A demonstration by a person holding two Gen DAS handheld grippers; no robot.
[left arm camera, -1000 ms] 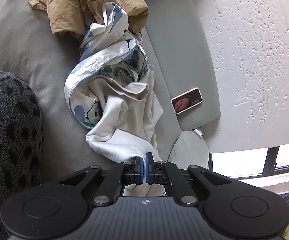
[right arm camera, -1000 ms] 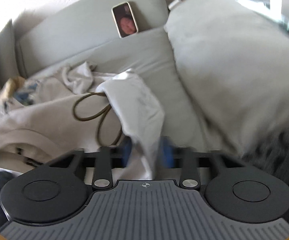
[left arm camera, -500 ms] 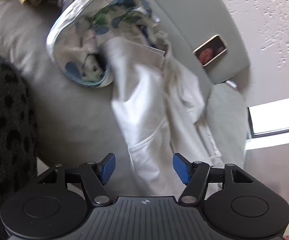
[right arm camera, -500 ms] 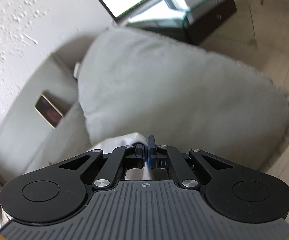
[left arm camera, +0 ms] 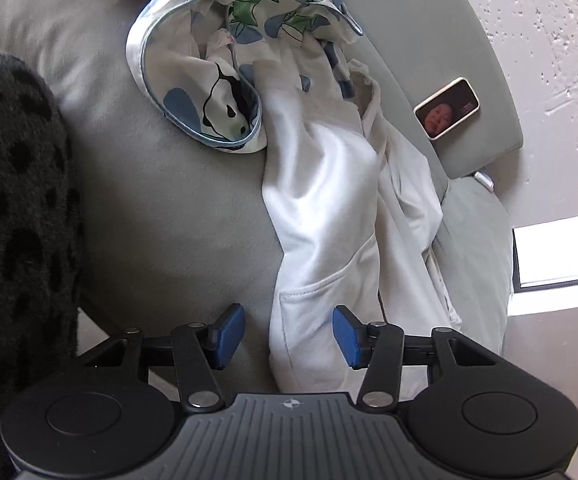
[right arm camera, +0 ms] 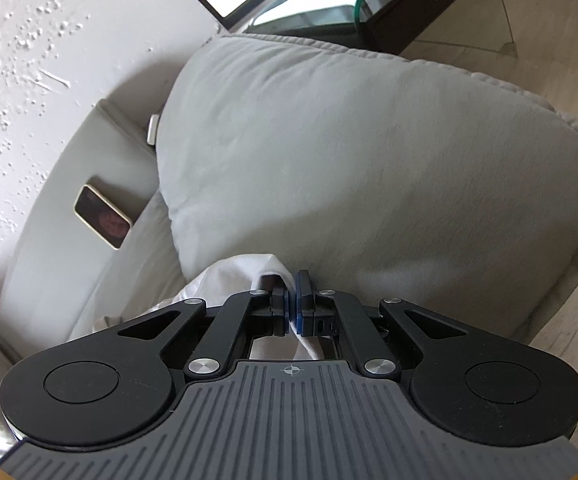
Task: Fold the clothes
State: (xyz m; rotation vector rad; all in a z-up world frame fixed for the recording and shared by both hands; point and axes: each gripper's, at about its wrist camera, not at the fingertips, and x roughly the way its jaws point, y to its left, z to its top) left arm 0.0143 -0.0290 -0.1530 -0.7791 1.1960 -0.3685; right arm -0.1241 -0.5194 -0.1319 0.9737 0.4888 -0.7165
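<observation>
Left wrist view, and right up close the left tongs (left arm camera: 285, 338) stand apart, their blue pads (left arm camera: 228, 336) either side of the hem of the white garment (left arm camera: 329, 208) without pressing it; those jaws have just been closing a little, cloth between them but not gripped. The white garment runs away from the tongs in a long rumpled strip across the grey sofa (left arm camera: 169, 208), a pocket seam showing near the hem, nothing folded in it that I can see. To the side sits a dark spotted throw (left arm camera: 13, 208). Further on, the panda-print garment (left arm camera: 217, 92) lies bunched in a heap against the white one's far end, untouched, and beyond that a phone (left arm camera: 447, 108) leans on the sofa back. Over on the right wrist view, the right tongs (right arm camera: 292, 304) are clamped tight on a pinch of the white garment (right arm camera: 229, 280), with a big grey cushion (right arm camera: 369, 160) behind and the phone (right arm camera: 103, 216) off toward the wall. My read: this is early going, one piece being stretched out for its first fold, the rest of the pile yet to come.
</observation>
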